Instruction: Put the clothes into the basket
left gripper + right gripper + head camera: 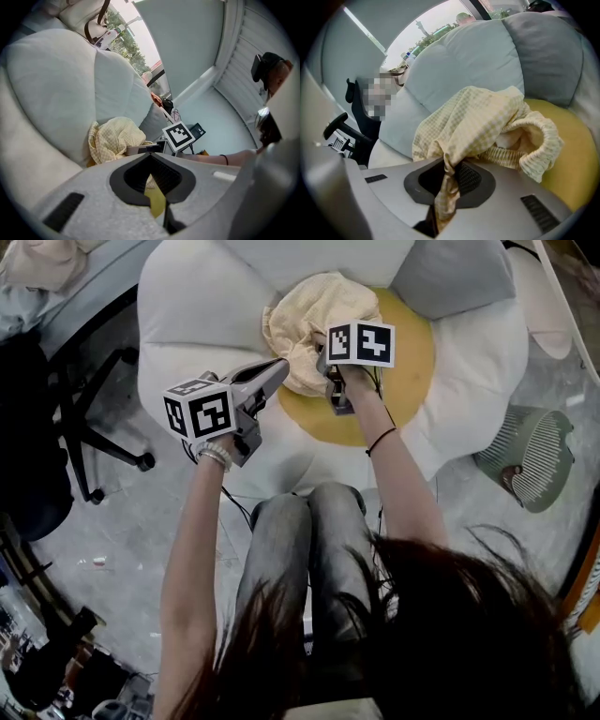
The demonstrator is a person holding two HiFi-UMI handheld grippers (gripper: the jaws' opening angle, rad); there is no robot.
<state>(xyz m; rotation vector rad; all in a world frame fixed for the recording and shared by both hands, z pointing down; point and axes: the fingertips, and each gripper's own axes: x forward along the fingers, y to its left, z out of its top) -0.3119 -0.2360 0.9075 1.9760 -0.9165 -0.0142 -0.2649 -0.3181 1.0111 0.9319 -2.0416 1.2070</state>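
Well, my right gripper (323, 359) is clamped on a fold of the checked garment (309, 320) on the far yellow seat (412, 362), my left gripper (280, 366) seemingly nipping its edge, so either thin pinch may slip before the basket (530, 457) at right.

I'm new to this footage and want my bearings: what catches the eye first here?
A crumpled yellow checked garment lies on the yellow centre of a big flower-shaped cushion. The right gripper has its jaws shut on a fold of it; a green slatted basket sits on the floor at the right.
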